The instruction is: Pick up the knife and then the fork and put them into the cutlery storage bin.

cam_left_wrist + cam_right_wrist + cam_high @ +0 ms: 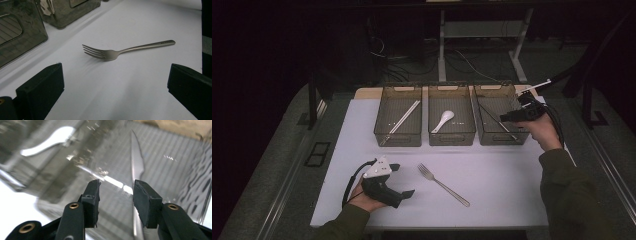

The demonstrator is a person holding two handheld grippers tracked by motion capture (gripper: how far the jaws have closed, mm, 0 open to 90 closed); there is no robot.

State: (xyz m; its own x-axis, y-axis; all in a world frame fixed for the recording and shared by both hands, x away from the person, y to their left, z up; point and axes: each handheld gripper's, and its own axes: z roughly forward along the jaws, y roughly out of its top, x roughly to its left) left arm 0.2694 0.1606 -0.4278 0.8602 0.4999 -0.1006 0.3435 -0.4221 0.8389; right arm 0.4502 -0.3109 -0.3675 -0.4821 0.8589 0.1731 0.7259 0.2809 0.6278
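Presently the right gripper (506, 118) sits over the rightmost of three dark translucent bins at the far edge of the white table (492, 167), held in a hand whose sleeve enters from the lower right. Its jaws stand parted with nothing between the pads; seen along them in the right gripper view (116, 195), a knife (136, 165) lies free on the ribbed floor of the right bin (484, 137), blade toward the far wall, running beneath the gap and apart from both pads. In the high view the same knife (497, 120) lies diagonally in that bin. The middle bin (452, 137) holds a white spoon (443, 121), and the left bin (398, 137) holds a pair of chopsticks (404, 119) laid aslant. The left gripper (404, 181) rests low near the front edge of the table, gripped in the left hand (364, 197), its jaws spread wide and empty. A metal fork (442, 185) lies flat on the bare table surface just to its right, tines toward the bins, handle toward the front edge. In the left gripper view the fork (117, 51) lies ahead of the open jaws, touched by neither.
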